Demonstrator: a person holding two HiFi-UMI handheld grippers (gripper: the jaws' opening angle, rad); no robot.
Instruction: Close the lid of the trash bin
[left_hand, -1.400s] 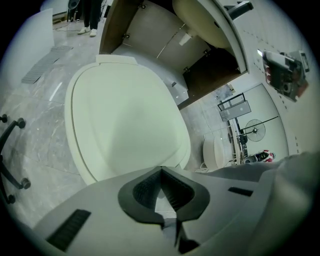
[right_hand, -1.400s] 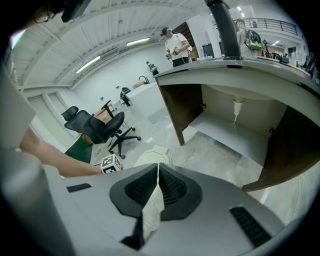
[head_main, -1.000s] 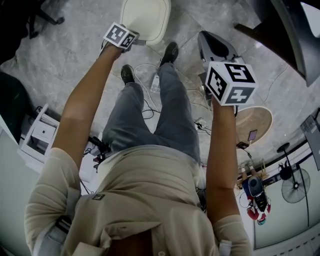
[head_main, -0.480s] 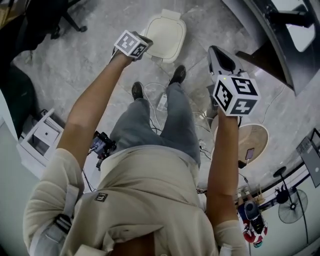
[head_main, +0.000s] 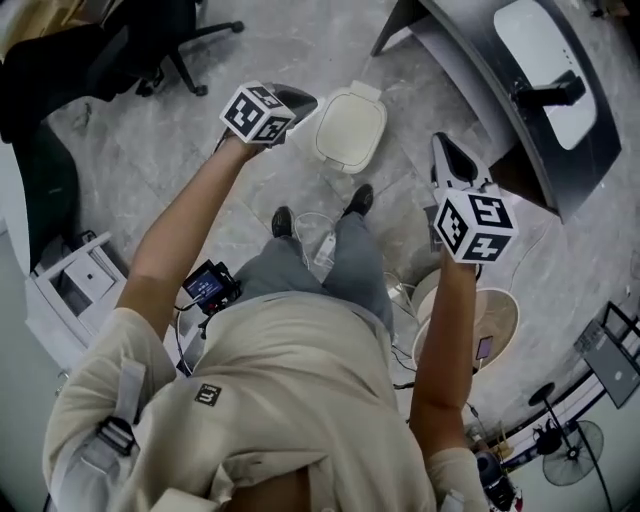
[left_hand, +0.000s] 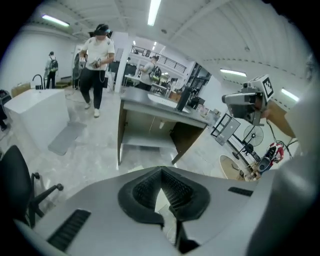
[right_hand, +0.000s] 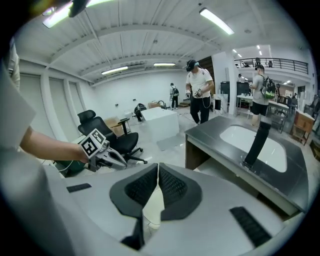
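Both arms reach forward in the head view. The trash bin (head_main: 350, 130) stands on the floor just beyond the person's shoes (head_main: 360, 200), and its pale lid (head_main: 342, 118) looks already flat on the rim, though the steep angle cannot rule out a slight gap. To finish well, I judge it best to press a clenched jaw tip on the lid's near edge, away from the hinge. The push should be gentle enough that the light bin neither tips nor skates on the smooth floor, and the lid should then be checked for sitting flush all round. The left gripper (head_main: 300, 100) is held in the air just beside the bin's left side, its forearm stretched long. The right gripper (head_main: 441, 143) hangs to the bin's right, farther from it, with the elbow more bent and the nose aimed past the bin toward the sink counter (head_main: 520, 90). In the left gripper view, the pads (left_hand: 172, 187) are pressed together on nothing, and the tool looks out level over the bin rather than down at it. In the right gripper view, the jaws likewise meet, clenched and empty. A pale sliver shows beneath them that may be the bin; I cannot tell.
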